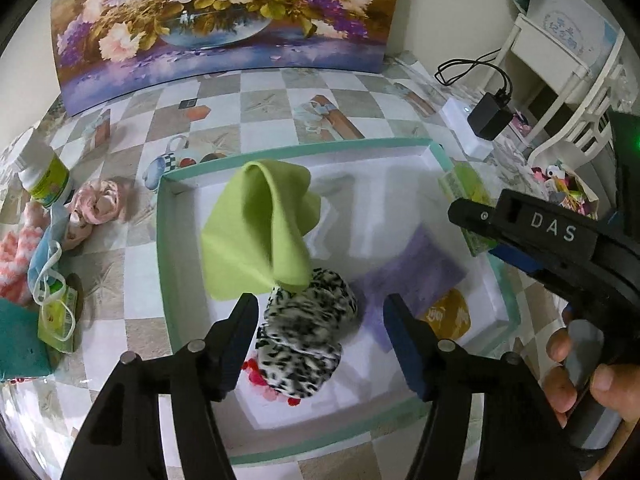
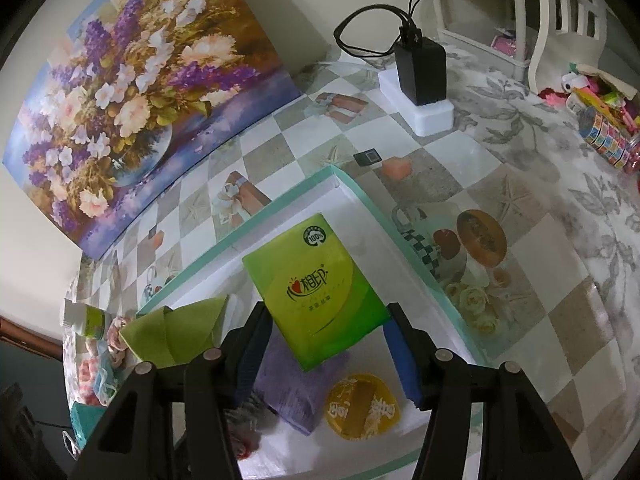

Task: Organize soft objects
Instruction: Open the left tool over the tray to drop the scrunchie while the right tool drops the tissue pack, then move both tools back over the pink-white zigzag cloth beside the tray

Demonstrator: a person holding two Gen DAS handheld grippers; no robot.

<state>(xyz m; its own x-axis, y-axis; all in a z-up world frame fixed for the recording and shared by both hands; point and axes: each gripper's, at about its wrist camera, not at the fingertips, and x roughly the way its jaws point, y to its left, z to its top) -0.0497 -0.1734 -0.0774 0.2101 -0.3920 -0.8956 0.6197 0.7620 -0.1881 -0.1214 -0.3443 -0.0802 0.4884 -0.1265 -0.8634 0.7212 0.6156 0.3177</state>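
Observation:
A white box with a teal rim (image 1: pixel 168 240) holds a lime green cloth (image 1: pixel 256 236), a black-and-white spotted plush (image 1: pixel 308 332) over something red, a purple cloth (image 1: pixel 416 276) and a round yellow packet (image 1: pixel 446 316). My left gripper (image 1: pixel 320 320) is open just above the spotted plush, and the green cloth hangs loose in front of it. My right gripper (image 2: pixel 324 332) is shut on a green tissue pack (image 2: pixel 316 292) and holds it over the box's right part, above the purple cloth (image 2: pixel 296 384) and yellow packet (image 2: pixel 362 406).
Left of the box lie a pink fabric flower (image 1: pixel 98 204), a blue face mask (image 1: pixel 46 264), pink-white knit (image 1: pixel 16 256), a teal sponge (image 1: pixel 20 340) and a white bottle (image 1: pixel 44 180). A black charger on a white block (image 2: pixel 420 76) and a white shelf (image 1: pixel 560 68) stand far right.

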